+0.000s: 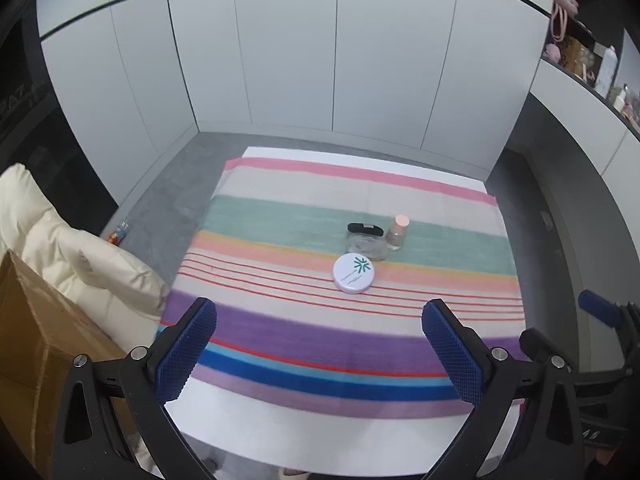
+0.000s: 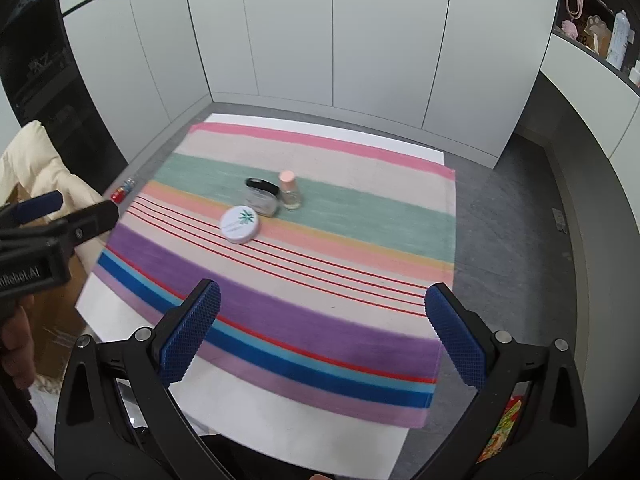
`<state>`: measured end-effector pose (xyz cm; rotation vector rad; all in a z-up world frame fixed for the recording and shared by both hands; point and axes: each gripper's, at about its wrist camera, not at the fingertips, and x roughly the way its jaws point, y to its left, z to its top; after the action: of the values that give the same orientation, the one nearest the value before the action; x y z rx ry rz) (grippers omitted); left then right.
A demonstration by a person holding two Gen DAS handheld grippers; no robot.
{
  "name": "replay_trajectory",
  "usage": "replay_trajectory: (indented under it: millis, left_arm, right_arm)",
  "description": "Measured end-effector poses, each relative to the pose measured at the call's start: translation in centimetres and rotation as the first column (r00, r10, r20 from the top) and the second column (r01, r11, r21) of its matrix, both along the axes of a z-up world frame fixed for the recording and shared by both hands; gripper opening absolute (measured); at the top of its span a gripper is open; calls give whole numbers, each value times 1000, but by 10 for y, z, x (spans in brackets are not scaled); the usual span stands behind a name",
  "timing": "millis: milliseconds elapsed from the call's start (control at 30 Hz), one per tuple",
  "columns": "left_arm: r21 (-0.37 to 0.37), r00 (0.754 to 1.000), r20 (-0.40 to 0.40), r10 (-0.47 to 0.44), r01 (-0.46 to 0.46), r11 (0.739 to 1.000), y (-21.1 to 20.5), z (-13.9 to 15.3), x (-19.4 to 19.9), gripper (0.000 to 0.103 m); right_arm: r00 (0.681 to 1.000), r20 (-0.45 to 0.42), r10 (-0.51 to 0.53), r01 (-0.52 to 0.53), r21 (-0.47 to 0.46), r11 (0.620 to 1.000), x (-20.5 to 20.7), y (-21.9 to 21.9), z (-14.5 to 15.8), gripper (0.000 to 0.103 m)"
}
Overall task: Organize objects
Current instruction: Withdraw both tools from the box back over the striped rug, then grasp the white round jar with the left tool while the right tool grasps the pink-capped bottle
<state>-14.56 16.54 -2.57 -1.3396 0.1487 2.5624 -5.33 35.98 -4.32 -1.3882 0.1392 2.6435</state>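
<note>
Three items stand close together on a striped cloth (image 1: 280, 320) (image 2: 340, 280): a flat round white tin with a green star mark (image 1: 354, 273) (image 2: 240, 224), a clear jar with a black lid (image 1: 366, 240) (image 2: 262, 196), and a small clear bottle with a peach cap (image 1: 397, 233) (image 2: 290, 191). My left gripper (image 1: 320, 320) is open and empty, held above the cloth's near stripes, well short of the items. My right gripper (image 2: 322, 308) is open and empty over the cloth's near right part. The left gripper also shows at the left edge of the right wrist view (image 2: 60, 224).
The cloth covers a white table (image 1: 280, 440) above a grey floor. A cream padded jacket (image 1: 60, 248) lies on a cardboard box (image 1: 36, 344) at the left. White cabinet walls stand behind. A shelf (image 2: 596, 36) with items is at upper right. Small items (image 2: 122, 192) lie on the floor at left.
</note>
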Motion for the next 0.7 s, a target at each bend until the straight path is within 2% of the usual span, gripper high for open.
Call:
replay_trajectory:
  millis: [100, 233, 367, 533, 567, 700]
  left_arm:
    - [10, 1000, 26, 4, -5, 1000, 11, -17, -13, 103]
    - [-48, 999, 51, -17, 20, 999, 27, -49, -36, 101]
    - [-58, 997, 73, -35, 40, 998, 40, -81, -57, 100]
    - [-69, 991, 125, -54, 63, 996, 53, -124, -85, 83]
    - [-66, 990, 134, -53, 63, 996, 54, -131, -89, 82]
    - [-20, 976, 209, -66, 72, 997, 58, -160, -105, 72]
  right_arm:
    - [1000, 18, -1, 1, 13, 1000, -10, 12, -14, 103]
    - [998, 50, -42, 43, -18, 999, -31, 31, -45, 103]
    - [995, 76, -62, 66, -54, 996, -53, 40, -72, 103]
    - [996, 85, -35, 39, -46, 998, -85, 40, -99, 103]
    - [996, 87, -31, 35, -41, 999, -91, 39, -103, 102]
    - [996, 93, -7, 10, -35, 999, -111, 37, -118, 100]
